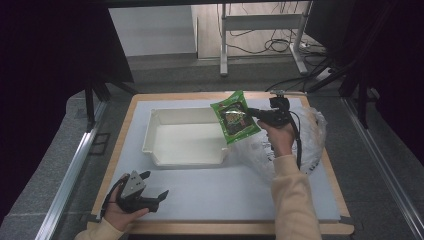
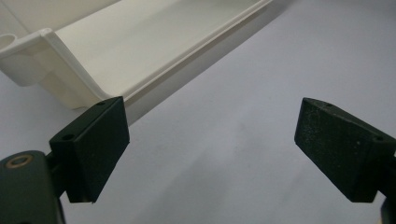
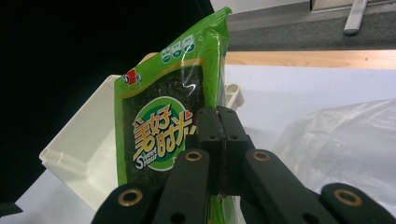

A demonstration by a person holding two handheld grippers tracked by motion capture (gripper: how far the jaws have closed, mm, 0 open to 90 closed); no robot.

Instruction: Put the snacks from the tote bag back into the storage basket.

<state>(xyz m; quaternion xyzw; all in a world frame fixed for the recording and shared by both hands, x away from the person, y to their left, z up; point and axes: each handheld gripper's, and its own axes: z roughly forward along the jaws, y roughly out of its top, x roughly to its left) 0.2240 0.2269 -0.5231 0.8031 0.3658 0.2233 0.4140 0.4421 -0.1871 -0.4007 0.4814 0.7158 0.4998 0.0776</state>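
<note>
A green snack packet (image 1: 233, 118) with a dark window hangs in the air over the right end of the white tray (image 1: 150, 131). My right gripper (image 1: 254, 113) is shut on the packet's right edge; in the right gripper view its jaws press together on the green packet (image 3: 163, 126), which stands upright in front of the tray (image 3: 88, 154). My left gripper (image 1: 156, 185) rests low near the table's front left, open with nothing between its fingers (image 2: 93, 144); the tray's near wall (image 2: 140, 79) lies just ahead of it.
A crumpled clear plastic bag (image 1: 312, 135) lies on the grey mat (image 1: 210, 192) at the right, under my right hand. The wooden table edge (image 1: 200, 95) frames the mat. Beyond it are a metal frame's legs (image 1: 223, 45) and floor cables (image 1: 275, 45).
</note>
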